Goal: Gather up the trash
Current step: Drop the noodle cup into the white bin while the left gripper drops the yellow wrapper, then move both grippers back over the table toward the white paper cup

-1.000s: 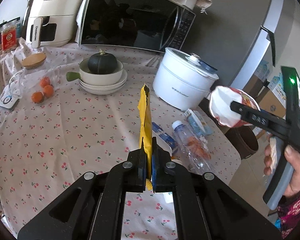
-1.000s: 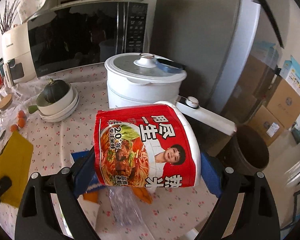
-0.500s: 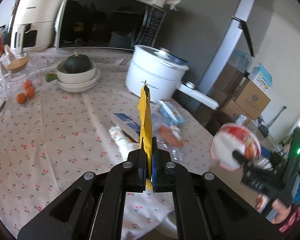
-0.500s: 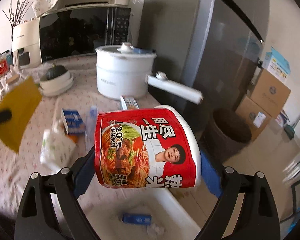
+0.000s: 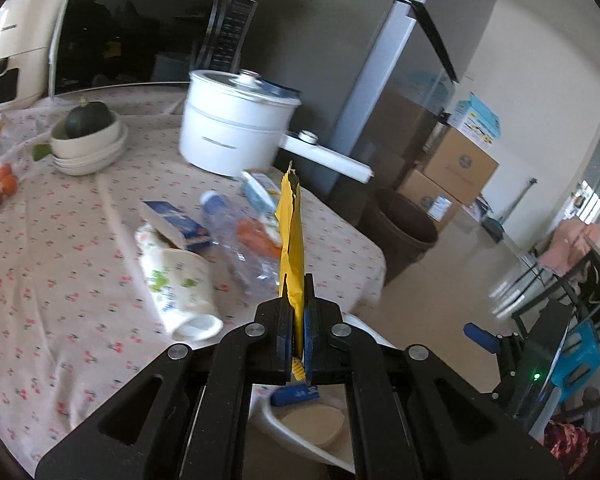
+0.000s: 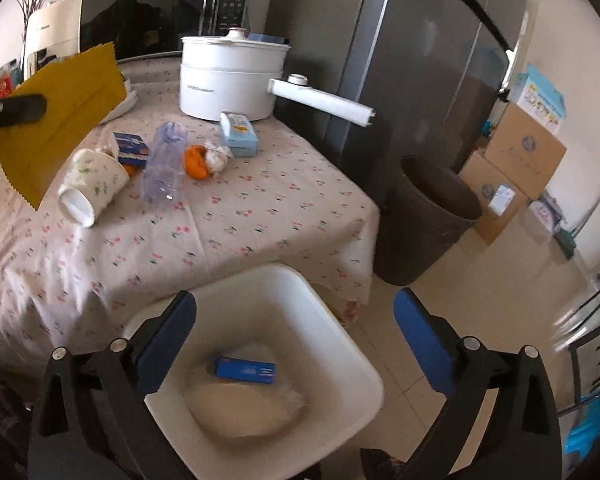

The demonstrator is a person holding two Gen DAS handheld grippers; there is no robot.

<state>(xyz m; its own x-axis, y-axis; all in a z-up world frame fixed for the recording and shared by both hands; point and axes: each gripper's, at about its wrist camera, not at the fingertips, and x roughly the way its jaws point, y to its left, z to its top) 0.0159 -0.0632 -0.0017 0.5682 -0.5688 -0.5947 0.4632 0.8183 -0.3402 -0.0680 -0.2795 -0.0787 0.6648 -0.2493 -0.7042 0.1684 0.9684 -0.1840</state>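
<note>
Trash is lying partly in the white bin [image 6: 356, 344] below the table [image 6: 260, 216], partly on the cloth. Right gripper [image 6: 296, 338] is hanging wide apart and empty over the bin. Left gripper [image 5: 299, 334] is pinching a yellow wrapper [image 5: 291, 240] upright; best to be centring it above the bin before letting go.

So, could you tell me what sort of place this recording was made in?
Most likely a home kitchen or dining area: a microwave and a white electric cooking pot stand on a table under a floral tablecloth, with a grey refrigerator right behind.
</note>
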